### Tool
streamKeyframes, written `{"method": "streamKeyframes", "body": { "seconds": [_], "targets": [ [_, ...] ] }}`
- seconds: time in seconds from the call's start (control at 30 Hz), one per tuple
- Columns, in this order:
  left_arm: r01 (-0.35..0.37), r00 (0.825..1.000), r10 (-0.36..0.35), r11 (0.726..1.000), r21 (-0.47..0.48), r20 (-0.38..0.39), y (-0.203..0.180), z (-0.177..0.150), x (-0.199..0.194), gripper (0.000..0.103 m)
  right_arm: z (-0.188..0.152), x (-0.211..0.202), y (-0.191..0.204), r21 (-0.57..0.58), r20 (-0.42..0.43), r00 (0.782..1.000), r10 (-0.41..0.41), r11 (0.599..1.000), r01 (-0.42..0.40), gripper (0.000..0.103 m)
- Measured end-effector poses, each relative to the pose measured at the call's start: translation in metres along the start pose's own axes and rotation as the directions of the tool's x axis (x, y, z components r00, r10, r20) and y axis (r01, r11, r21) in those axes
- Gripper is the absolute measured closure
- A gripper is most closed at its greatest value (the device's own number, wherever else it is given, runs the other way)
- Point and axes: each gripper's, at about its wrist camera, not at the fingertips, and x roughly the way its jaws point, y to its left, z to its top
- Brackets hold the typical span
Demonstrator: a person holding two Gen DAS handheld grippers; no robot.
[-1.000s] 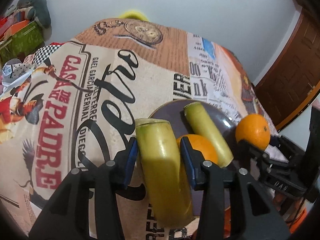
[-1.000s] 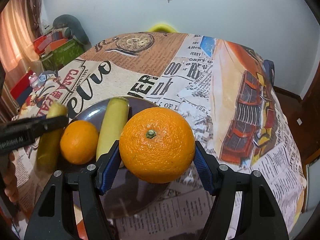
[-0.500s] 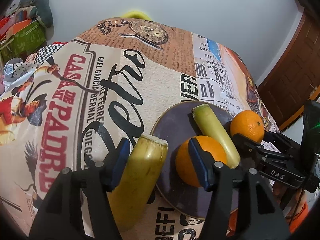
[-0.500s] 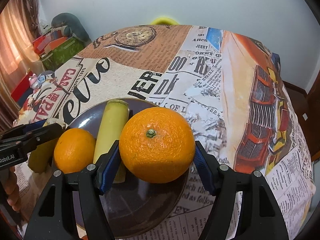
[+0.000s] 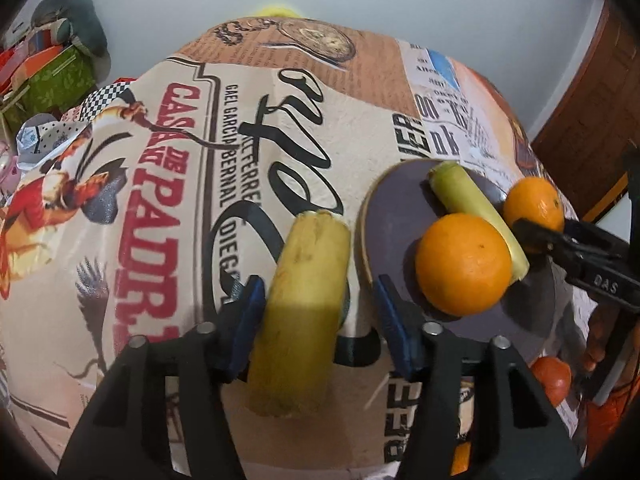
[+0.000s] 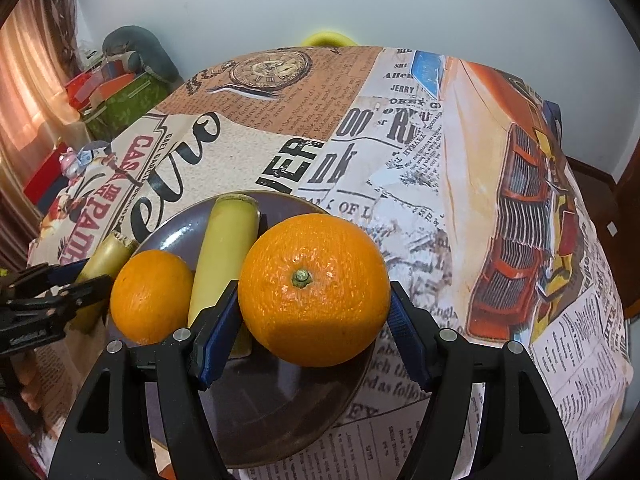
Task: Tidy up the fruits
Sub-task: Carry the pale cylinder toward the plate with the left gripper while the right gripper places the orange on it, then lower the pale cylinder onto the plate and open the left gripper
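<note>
A dark plate [image 5: 400, 204] [image 6: 280, 400] lies on the printed tablecloth with one orange [image 5: 463, 264] [image 6: 151, 295] and a yellow-green banana piece [image 5: 476, 208] [image 6: 226, 252] on it. My left gripper [image 5: 318, 300] is open; a second banana piece [image 5: 306, 300] [image 6: 105, 258] lies on the cloth between its fingers, just left of the plate, touching the left pad only. My right gripper [image 6: 312, 308] is shut on a large orange [image 6: 314, 289] [image 5: 534, 205] held over the plate's right side.
The tablecloth [image 6: 400, 148] drops away at the table's right and near edges. Boxes and a stuffed toy [image 6: 132, 64] stand off the far left. A wooden door [image 5: 592, 92] is at the right. Another orange object [image 5: 552, 378] shows low at the right.
My left gripper opened and let the banana piece down onto the cloth left of the plate. My right gripper moved the large orange over the plate.
</note>
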Motion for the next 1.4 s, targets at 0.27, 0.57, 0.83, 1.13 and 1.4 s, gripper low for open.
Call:
{"method": "streamKeyframes", "body": {
  "seconds": [0.27,0.57,0.83,1.13,1.4],
  "targets": [
    [0.024,0.999,-0.023,0.999,-0.027,0.031,0.0,-0.001,-0.016,0.063,-0.002,-0.004,0.003,-0.017,-0.012,1.0,-0.013,1.0,0.013,0.036],
    [0.067,0.989,-0.072,0.997,0.045,0.128,-0.039,0.004,-0.061,0.066,-0.007,-0.032,0.007,-0.033,0.042,0.999,0.0,0.999,0.002,0.026],
    [0.135,0.983,-0.15,0.982,0.13,0.11,-0.082,0.003,-0.07,0.066,-0.02,-0.066,0.003,-0.032,0.103,0.995,-0.016,0.999,0.02,0.026],
    [0.128,0.99,-0.136,0.979,0.156,0.045,-0.117,0.003,-0.04,0.066,-0.033,-0.078,-0.001,-0.033,0.13,0.991,-0.01,0.999,0.015,0.025],
    [0.104,0.992,-0.113,0.982,0.159,0.05,-0.125,0.008,-0.032,0.065,-0.041,-0.073,-0.004,-0.013,0.121,0.993,0.005,1.0,-0.003,0.025]
  ]
}}
